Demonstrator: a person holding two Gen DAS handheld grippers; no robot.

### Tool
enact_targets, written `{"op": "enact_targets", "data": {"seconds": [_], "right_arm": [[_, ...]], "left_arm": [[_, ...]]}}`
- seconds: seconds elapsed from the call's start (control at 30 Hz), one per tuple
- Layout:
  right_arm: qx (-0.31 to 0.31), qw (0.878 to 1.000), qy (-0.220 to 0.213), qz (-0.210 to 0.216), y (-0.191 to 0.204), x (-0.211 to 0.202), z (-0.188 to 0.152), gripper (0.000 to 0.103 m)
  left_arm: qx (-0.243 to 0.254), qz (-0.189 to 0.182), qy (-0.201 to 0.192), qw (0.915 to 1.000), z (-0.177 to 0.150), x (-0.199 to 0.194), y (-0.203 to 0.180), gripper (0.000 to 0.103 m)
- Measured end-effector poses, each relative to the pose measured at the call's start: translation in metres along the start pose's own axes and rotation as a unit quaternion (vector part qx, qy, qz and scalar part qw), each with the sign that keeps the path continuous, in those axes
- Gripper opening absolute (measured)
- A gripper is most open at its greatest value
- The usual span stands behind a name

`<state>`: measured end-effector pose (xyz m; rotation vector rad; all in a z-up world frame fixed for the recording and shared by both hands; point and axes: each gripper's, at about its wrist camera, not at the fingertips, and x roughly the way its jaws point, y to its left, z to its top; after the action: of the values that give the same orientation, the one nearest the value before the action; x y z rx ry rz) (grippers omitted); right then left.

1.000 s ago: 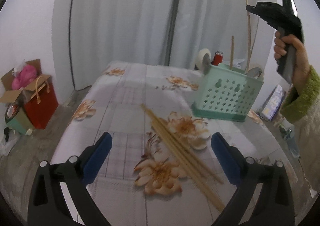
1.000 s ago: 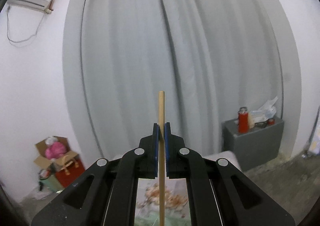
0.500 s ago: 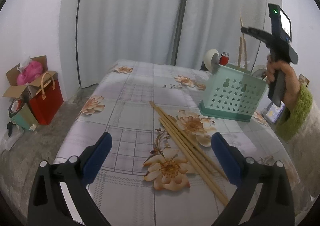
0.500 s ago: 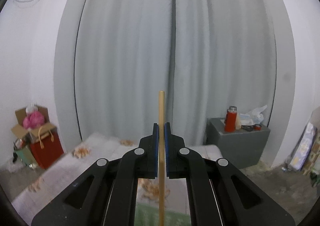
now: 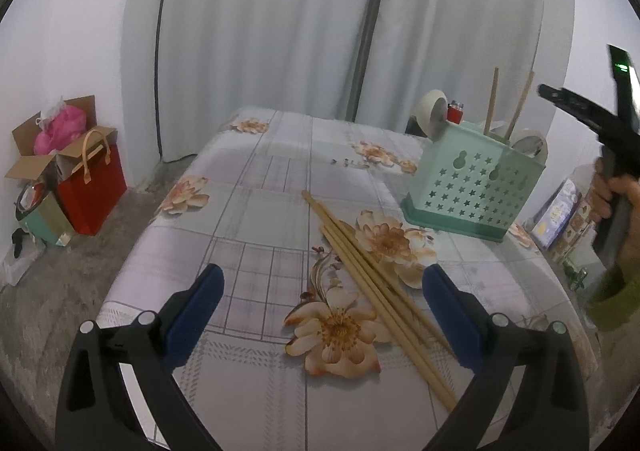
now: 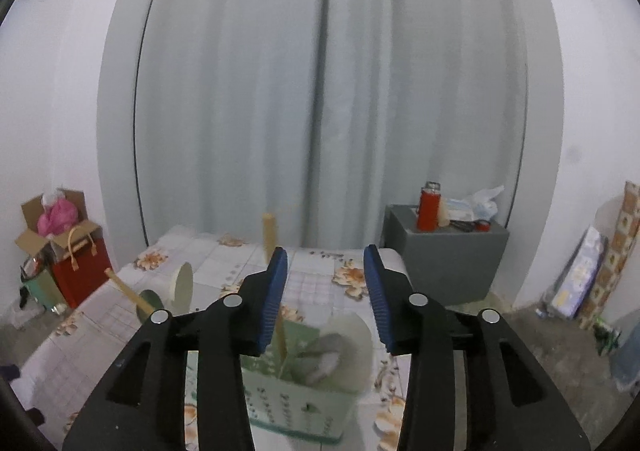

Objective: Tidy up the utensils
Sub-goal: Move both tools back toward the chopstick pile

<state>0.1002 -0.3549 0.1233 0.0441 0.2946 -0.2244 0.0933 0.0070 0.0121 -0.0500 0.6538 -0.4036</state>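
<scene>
Pale grey curtains (image 5: 280, 31) behind, floral grid-pattern cloth over the surface (image 5: 260, 219). Loose bundle of long pale wooden chopsticks (image 5: 372, 283) lying on it, running from about 11 o'clock down to 5 o'clock, between the fingers of the left gripper (image 5: 324, 309), which hangs wide open over them, gripping nothing.

Mint-green plastic basket with star cut-outs (image 5: 476, 183) sits off at 2 o'clock, two sticks already standing in it, plus a roll of tape (image 5: 434, 111).

Right gripper (image 6: 326, 297) above that basket, jaws opening, one chopstick (image 6: 270, 237) leaning just behind the left pad, looks let go rather than pinched.

Handling guess: featherlight, stiff, smooth and round, so prone to rolling and to slipping sideways out of flat pads. Probably best pinched near the middle of one stick, across its width, peeling the outermost off the bundle. Nothing fragile here, though thin enough to snap if levered.
</scene>
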Motion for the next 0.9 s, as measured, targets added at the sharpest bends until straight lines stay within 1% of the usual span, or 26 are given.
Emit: {"op": "enact_targets", "data": {"seconds": [0.1, 0.2, 0.3, 0.37, 0.4, 0.47, 0.53, 0.57, 0.67, 0.7, 0.73, 0.83, 0.9], "right_arm": [[0.012, 1.000, 0.004, 0.008, -0.003, -0.008, -0.007, 0.040], [0.023, 0.999, 0.020, 0.024, -0.004, -0.015, -0.018, 0.040], [0.034, 0.996, 0.058, 0.053, 0.004, -0.013, -0.037, 0.041], [0.034, 0.991, 0.101, 0.079, 0.015, -0.006, -0.055, 0.041], [0.035, 0.988, 0.121, 0.091, 0.020, -0.002, -0.063, 0.041], [0.047, 0.977, 0.170, 0.120, 0.030, 0.006, -0.084, 0.041], [0.057, 0.967, 0.207, 0.139, 0.038, 0.012, -0.100, 0.041], [0.062, 0.962, 0.223, 0.145, 0.042, 0.015, -0.107, 0.041], [0.078, 0.946, 0.270, 0.163, 0.049, 0.026, -0.125, 0.041], [0.082, 0.942, 0.279, 0.168, 0.050, 0.028, -0.128, 0.041], [0.086, 0.936, 0.293, 0.176, 0.053, 0.031, -0.132, 0.041], [0.082, 0.928, 0.312, 0.187, 0.063, 0.032, -0.140, 0.040], [0.075, 0.927, 0.314, 0.191, 0.066, 0.028, -0.148, 0.040]], "left_arm": [[-0.001, 0.003, 0.006, 1.0000, 0.000, 0.001, 0.000, 0.097], [-0.001, 0.007, 0.012, 0.9999, -0.001, 0.004, 0.000, 0.097], [-0.002, 0.009, 0.022, 0.9997, -0.002, 0.009, -0.002, 0.097], [-0.006, 0.006, 0.030, 0.9995, -0.002, 0.014, -0.002, 0.097], [-0.006, 0.004, 0.033, 0.9994, -0.003, 0.016, -0.003, 0.097], [-0.001, 0.004, 0.038, 0.9993, -0.003, 0.022, -0.006, 0.096], [0.007, 0.005, 0.042, 0.9991, -0.003, 0.027, -0.010, 0.087], [0.014, 0.006, 0.047, 0.9988, -0.003, 0.031, -0.013, 0.085], [0.034, 0.010, 0.056, 0.9978, -0.004, 0.043, -0.021, 0.064], [0.041, 0.013, 0.061, 0.9972, -0.005, 0.048, -0.023, 0.061], [0.047, 0.015, 0.067, 0.9966, -0.006, 0.053, -0.025, 0.054], [0.053, 0.012, 0.085, 0.9949, -0.010, 0.067, -0.030, 0.043], [0.054, 0.005, 0.097, 0.9939, -0.013, 0.073, -0.033, 0.036]]}}
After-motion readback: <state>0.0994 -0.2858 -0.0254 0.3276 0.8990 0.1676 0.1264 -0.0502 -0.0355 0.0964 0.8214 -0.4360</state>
